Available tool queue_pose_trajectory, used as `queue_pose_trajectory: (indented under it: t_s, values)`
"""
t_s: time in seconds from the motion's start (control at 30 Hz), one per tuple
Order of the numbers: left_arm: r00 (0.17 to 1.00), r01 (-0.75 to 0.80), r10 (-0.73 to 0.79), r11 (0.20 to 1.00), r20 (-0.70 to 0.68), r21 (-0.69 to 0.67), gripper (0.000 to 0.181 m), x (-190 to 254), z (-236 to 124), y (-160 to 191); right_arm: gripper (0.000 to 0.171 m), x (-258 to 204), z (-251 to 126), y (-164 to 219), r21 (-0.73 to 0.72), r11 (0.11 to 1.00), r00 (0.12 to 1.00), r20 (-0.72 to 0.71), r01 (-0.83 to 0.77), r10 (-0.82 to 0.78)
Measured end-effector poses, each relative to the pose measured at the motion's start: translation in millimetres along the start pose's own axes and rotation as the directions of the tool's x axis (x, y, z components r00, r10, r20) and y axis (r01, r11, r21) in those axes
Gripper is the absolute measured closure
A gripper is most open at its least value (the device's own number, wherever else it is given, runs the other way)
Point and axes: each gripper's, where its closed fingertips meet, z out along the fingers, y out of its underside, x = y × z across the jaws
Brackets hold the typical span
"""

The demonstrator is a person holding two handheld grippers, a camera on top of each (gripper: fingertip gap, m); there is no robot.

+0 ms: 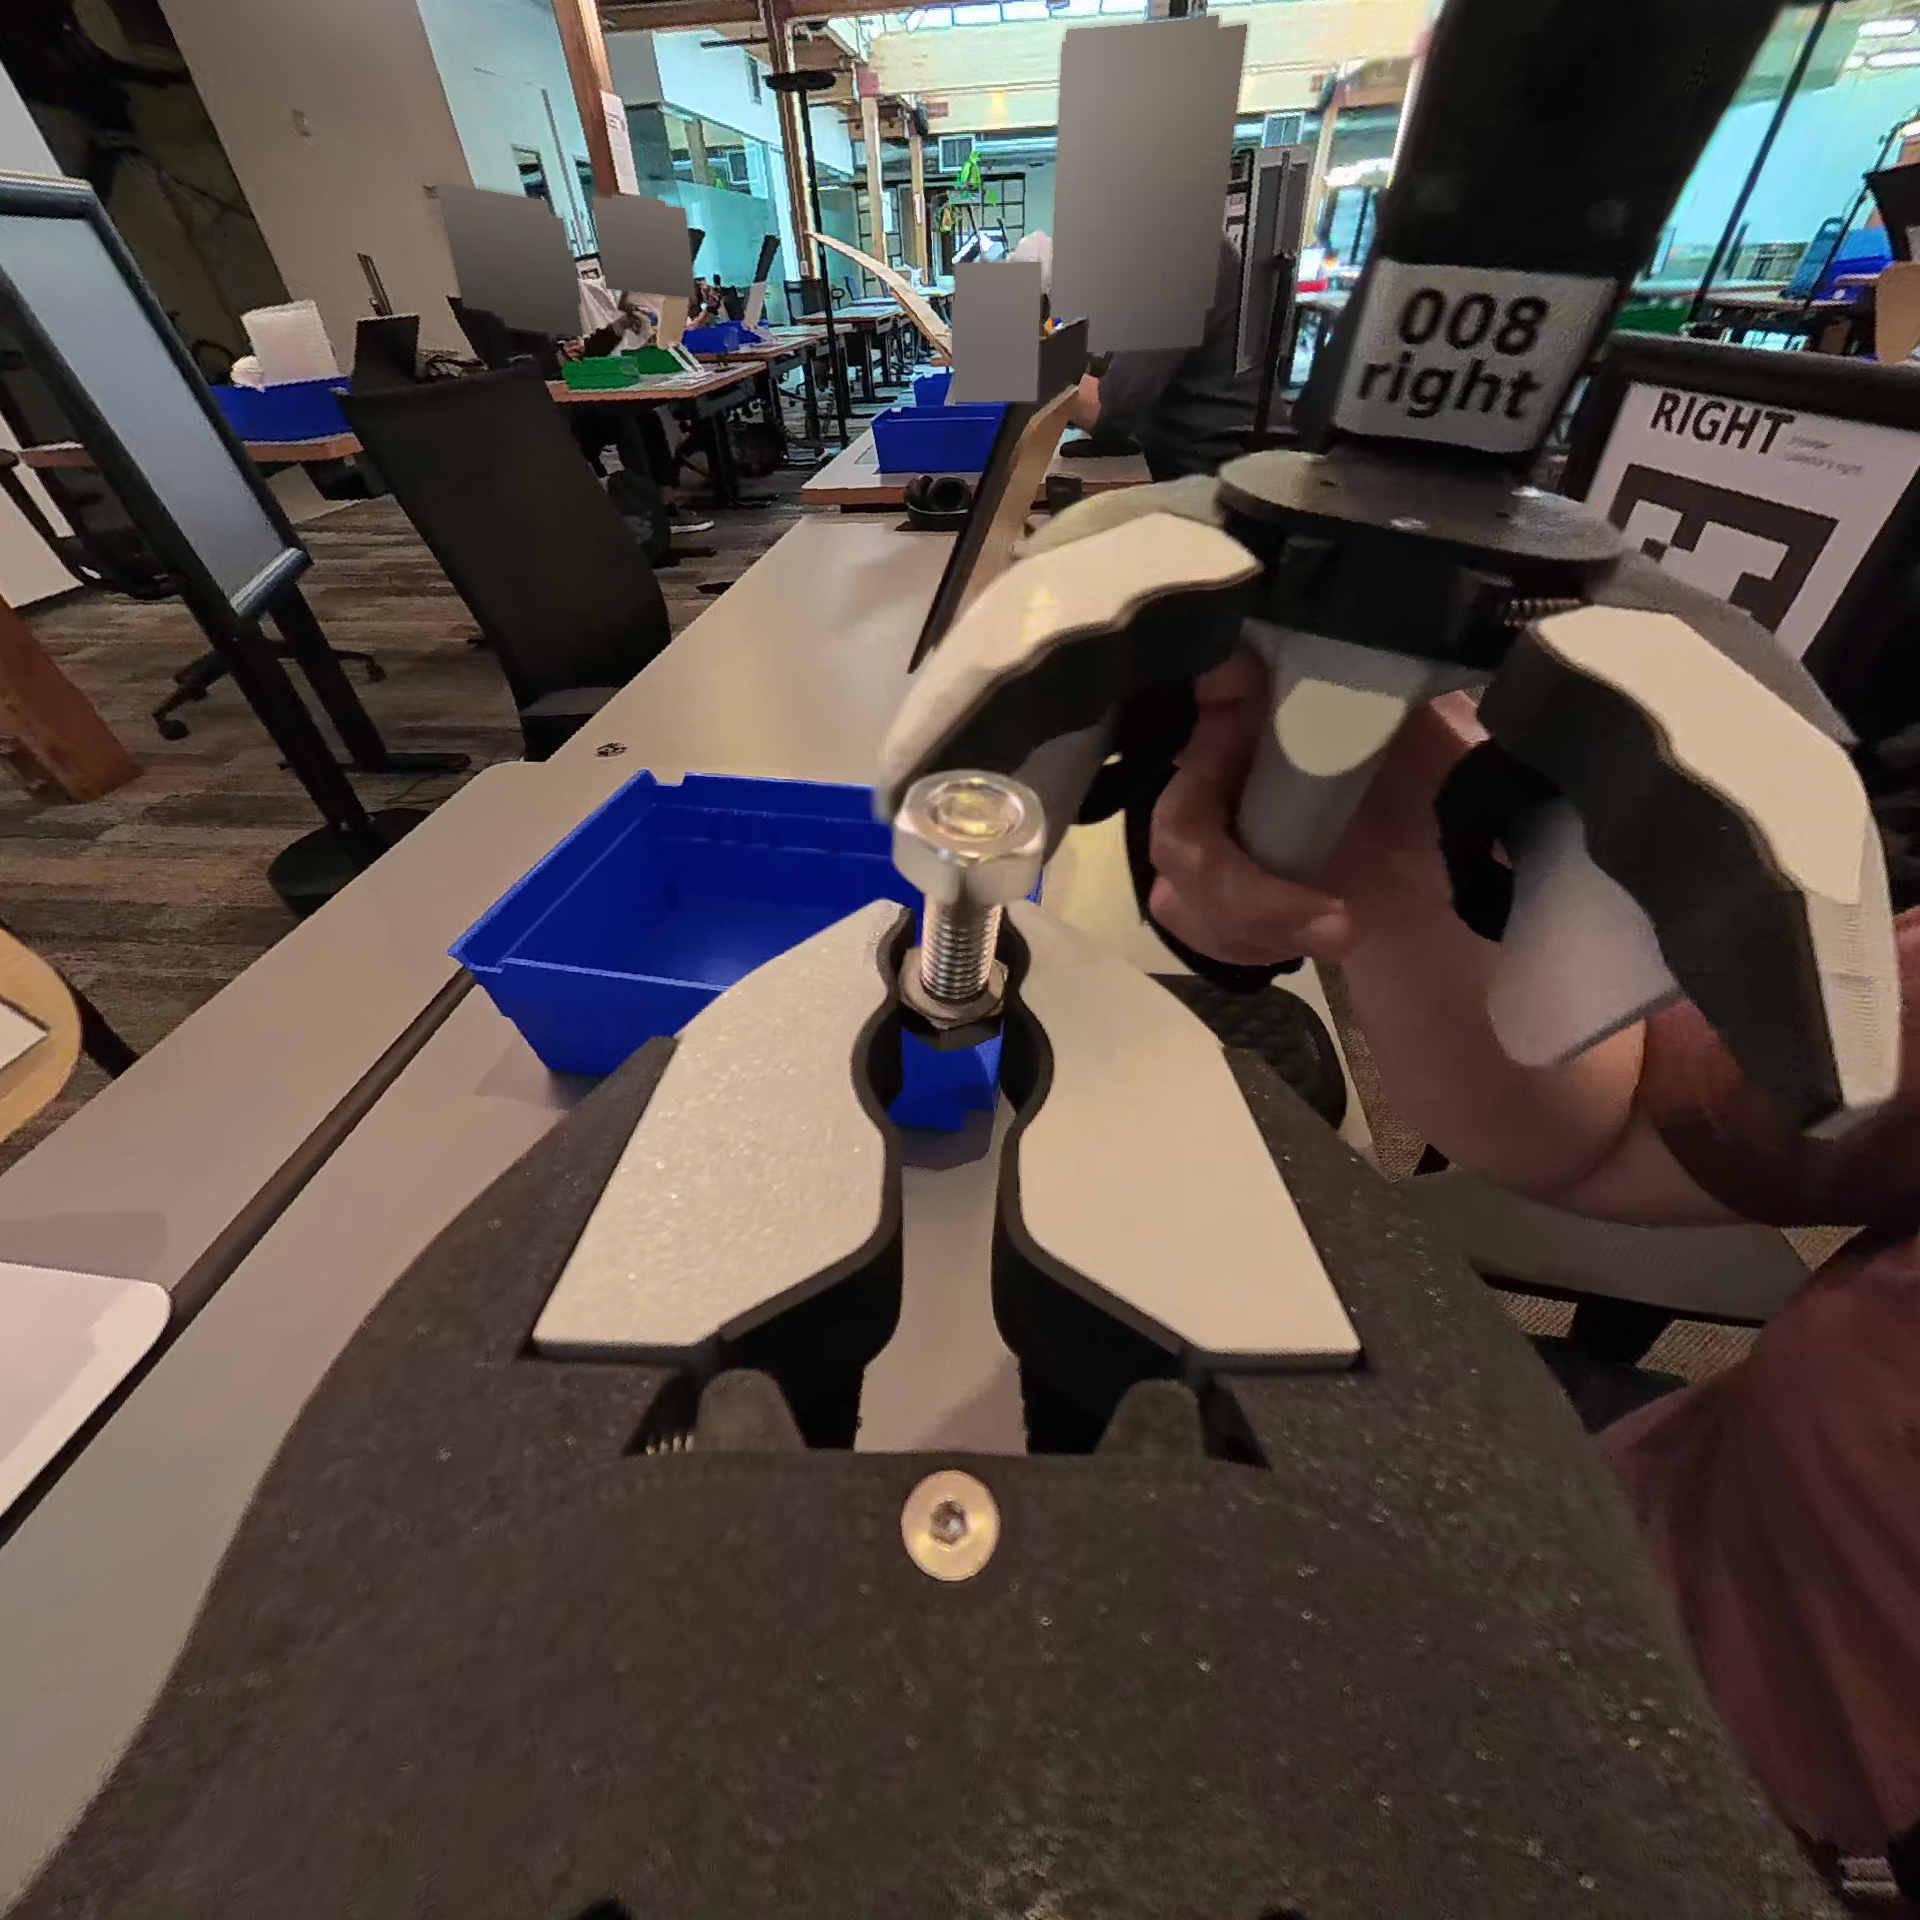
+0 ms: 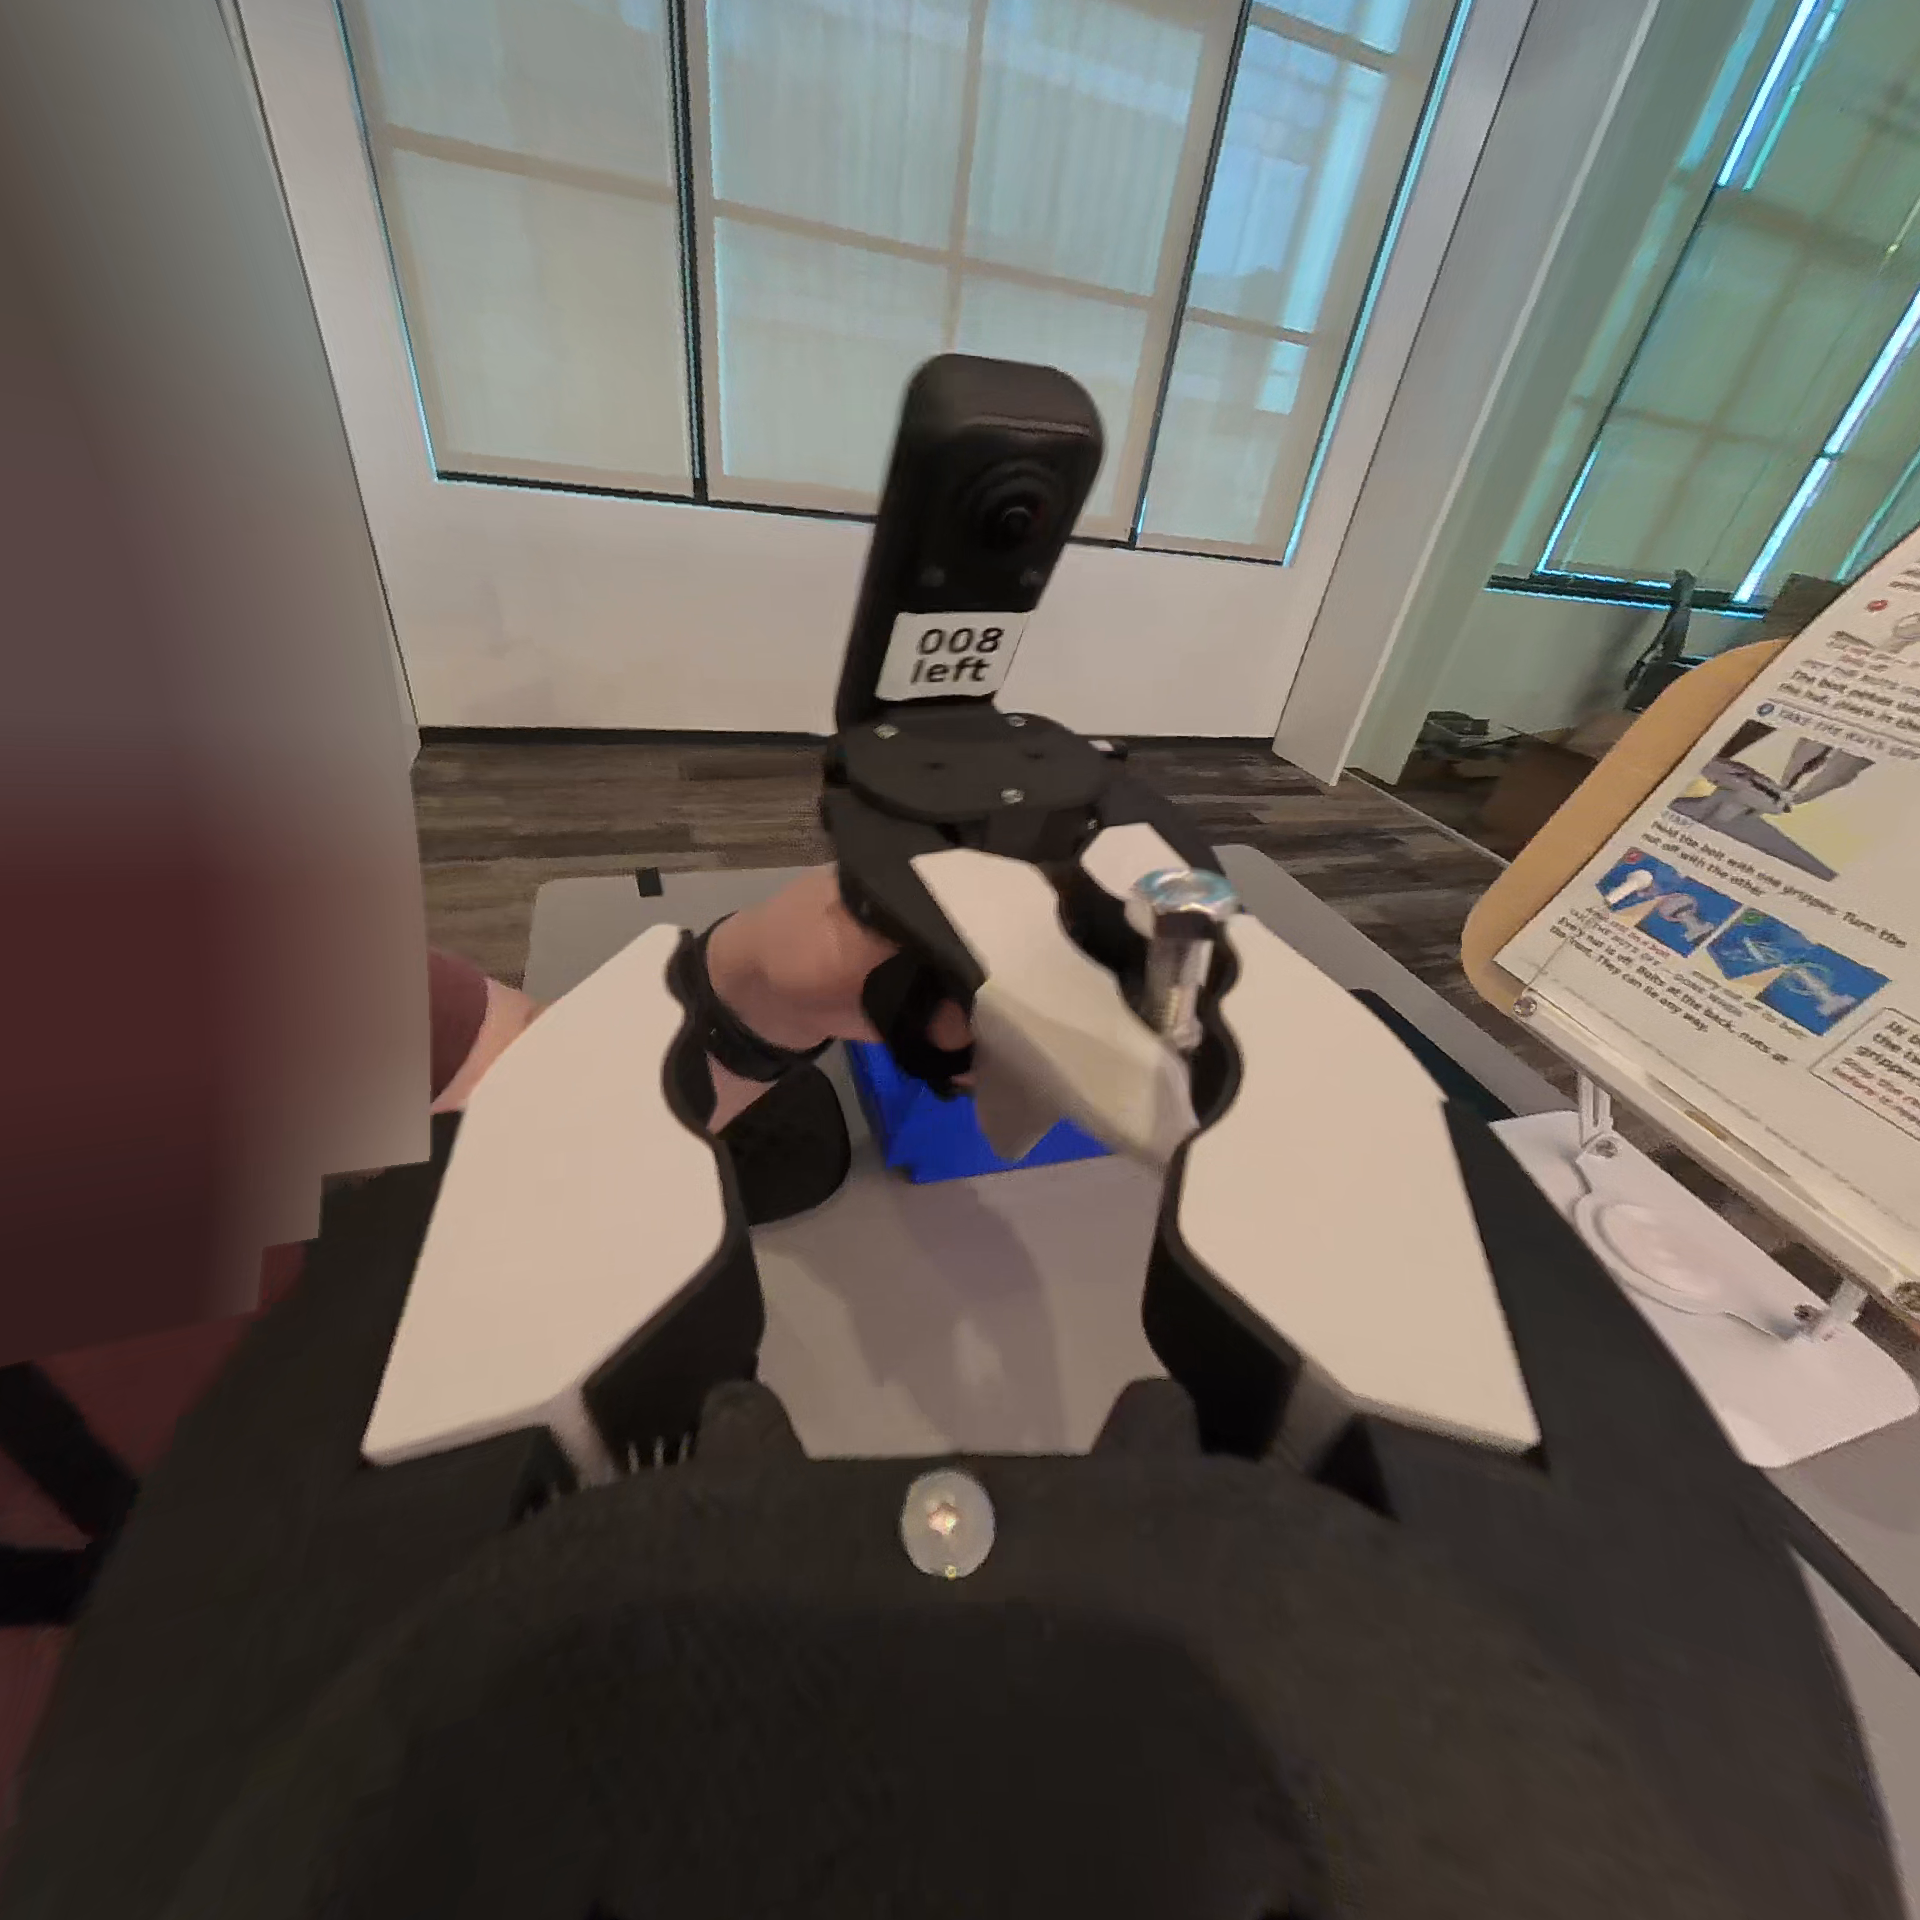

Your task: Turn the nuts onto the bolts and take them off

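In the left wrist view, the left gripper (image 1: 951,997), with black arms and flat grey finger plates, had its jaws drawn in narrow around the lower end of a shiny silver steel bolt (image 1: 961,883). The bolt stood upright with its hexagonal head on top. A silver hex nut (image 1: 951,985) sat low on the thread, level with the fingertips. Behind lay an open blue plastic bin (image 1: 665,925) on a pale grey table (image 1: 312,1039). The right gripper (image 1: 1382,914), held in a person's hand (image 1: 1236,883), came in from the right with its jaws spread wide; one finger (image 1: 1039,644) reached to just beside the bolt head.

In the right wrist view, the right gripper (image 2: 951,1029) gaped wide and held nothing. The left gripper (image 2: 1164,1039) faced it, clamped on the upright bolt (image 2: 1179,956), which stood just beside the right-hand finger plate (image 2: 1340,1174). An illustrated instruction sheet on a board (image 2: 1714,935) stood at the right.
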Motion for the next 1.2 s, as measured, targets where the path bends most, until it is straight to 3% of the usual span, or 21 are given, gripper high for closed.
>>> queue_pose_trajectory:
  t_s: [0.03, 0.1, 0.23, 0.43, 0.5, 0.63, 0.7, 0.87, 1.0, 1.2]
  values:
    - [1.0, 0.017, -0.017, 1.0, 0.008, 0.011, 0.168, -4, -2, -1, 0.089, -5, -6, -1, 0.005, 1.0, 1.0, 0.015, 0.013, -0.013]
    - [0.998, 0.059, -0.059, 0.998, -0.003, 0.034, 0.168, -7, -5, -4, 0.089, -7, -16, -9, 0.053, 0.999, 1.0, 0.014, 0.002, -0.002]
    - [0.998, 0.05, -0.049, 0.999, -0.028, 0.022, 0.168, -1, -1, -2, 0.084, 14, -12, -12, 0.045, 0.999, 0.999, -0.054, 0.01, -0.008]
    - [1.0, 0.02, -0.02, 1.0, -0.004, 0.002, 0.168, -2, 2, 2, 0.077, 6, 8, 5, -0.037, 0.999, 1.0, 0.014, 0.012, -0.012]
    - [0.998, 0.054, -0.054, 0.998, 0.02, 0.018, 0.168, -10, -1, 1, 0.093, 2, -4, 4, -0.015, 1.0, 0.999, 0.031, 0.019, -0.018]
    - [0.994, 0.09, -0.092, 0.996, 0.052, 0.026, 0.168, -22, -4, 3, 0.09, 18, -14, -9, 0.075, 0.996, 0.999, -0.016, -0.039, 0.041]
    - [0.994, 0.082, -0.082, 0.997, 0.068, 0.013, 0.168, -23, -2, 5, 0.086, 30, -7, -7, 0.065, 0.998, 0.998, -0.059, -0.016, 0.019]
    - [0.99, 0.041, -0.036, 0.999, 0.139, -0.035, 0.168, -29, 2, 12, 0.079, 25, 17, 7, 0.0, 1.0, 0.999, 0.021, -0.027, 0.027]
    - [0.98, 0.037, -0.027, 0.998, 0.198, -0.048, 0.168, -39, -1, 15, 0.091, 22, 1, 14, -0.017, 0.999, 0.998, 0.033, -0.045, 0.045]
    - [0.962, 0.001, 0.021, 0.997, 0.271, -0.08, 0.168, -50, -5, 18, 0.089, 44, -6, 1, 0.087, 0.994, 0.997, -0.045, -0.059, 0.063]
